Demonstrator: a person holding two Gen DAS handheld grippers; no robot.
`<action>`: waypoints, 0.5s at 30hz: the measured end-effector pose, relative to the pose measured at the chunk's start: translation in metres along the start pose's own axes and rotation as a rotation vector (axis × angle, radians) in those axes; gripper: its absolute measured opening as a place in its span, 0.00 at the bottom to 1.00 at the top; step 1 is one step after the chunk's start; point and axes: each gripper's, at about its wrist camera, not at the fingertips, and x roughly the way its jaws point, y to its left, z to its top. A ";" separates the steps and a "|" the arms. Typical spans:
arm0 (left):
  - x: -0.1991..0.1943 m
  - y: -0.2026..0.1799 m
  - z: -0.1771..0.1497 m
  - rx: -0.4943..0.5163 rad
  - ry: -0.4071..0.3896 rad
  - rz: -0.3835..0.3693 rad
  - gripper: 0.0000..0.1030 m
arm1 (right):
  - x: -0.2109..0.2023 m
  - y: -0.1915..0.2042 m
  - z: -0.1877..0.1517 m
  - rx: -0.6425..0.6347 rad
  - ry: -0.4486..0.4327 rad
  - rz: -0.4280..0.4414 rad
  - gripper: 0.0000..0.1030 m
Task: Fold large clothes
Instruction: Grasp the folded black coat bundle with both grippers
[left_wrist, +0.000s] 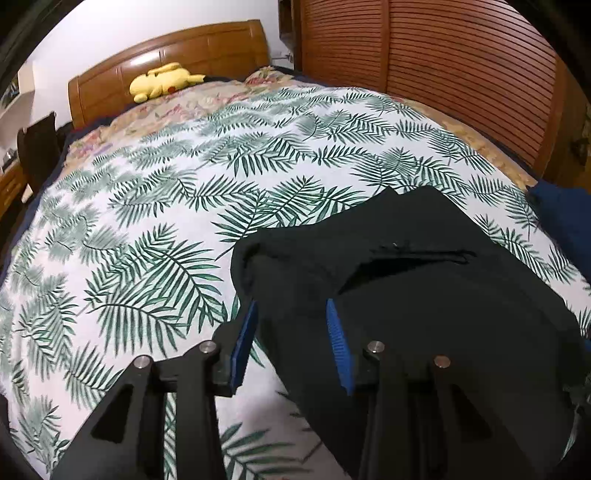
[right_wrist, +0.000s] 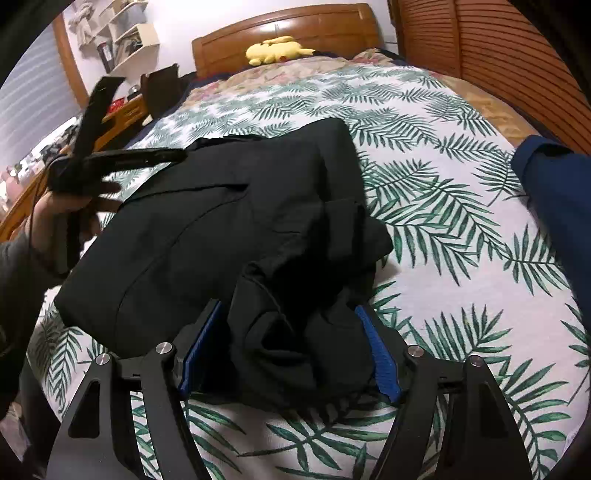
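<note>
Garment: a black garment (right_wrist: 229, 206) lies partly folded on the bed, on the leaf-print bedspread (left_wrist: 155, 192), toward the near end and well away from the headboard.
Garment shape: the broad flat part spreads to the left in the right wrist view; a bunched, wrinkled part sits at its near right corner.
Left tool: the left tool (left_wrist: 291, 347) is spread, its blue pads apart, with a flap of the black cloth lying between and over them; the pads do not press on it.
Left tool from the other side: in the right wrist view it (right_wrist: 155, 157) reaches the far left edge of the garment, held by a hand (right_wrist: 55, 210); from here its fingertips are too dark to tell apart from the cloth.
Right tool: the right tool (right_wrist: 291, 347) is spread wide, its blue pads on either side of the bunched cloth, which fills the gap; whether the pads touch it cannot be told.
Blue cloth: a dark blue cloth (right_wrist: 554, 192) lies at the right edge of the bed, apart from the garment.
Toy: a yellow plush toy (left_wrist: 162, 81) lies at the head of the bed against the wooden headboard (left_wrist: 192, 51).
Wall side: slatted wooden doors (left_wrist: 461, 66) stand along the right of the bed.
</note>
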 end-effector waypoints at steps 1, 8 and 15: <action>0.004 0.002 0.002 -0.006 0.003 -0.002 0.38 | 0.001 0.000 0.000 0.000 0.003 0.002 0.72; 0.038 0.013 0.010 -0.002 0.061 0.036 0.51 | 0.006 0.003 -0.003 -0.012 0.023 0.014 0.73; 0.058 0.019 0.012 -0.030 0.092 0.013 0.52 | 0.012 0.008 -0.005 -0.027 0.040 0.018 0.73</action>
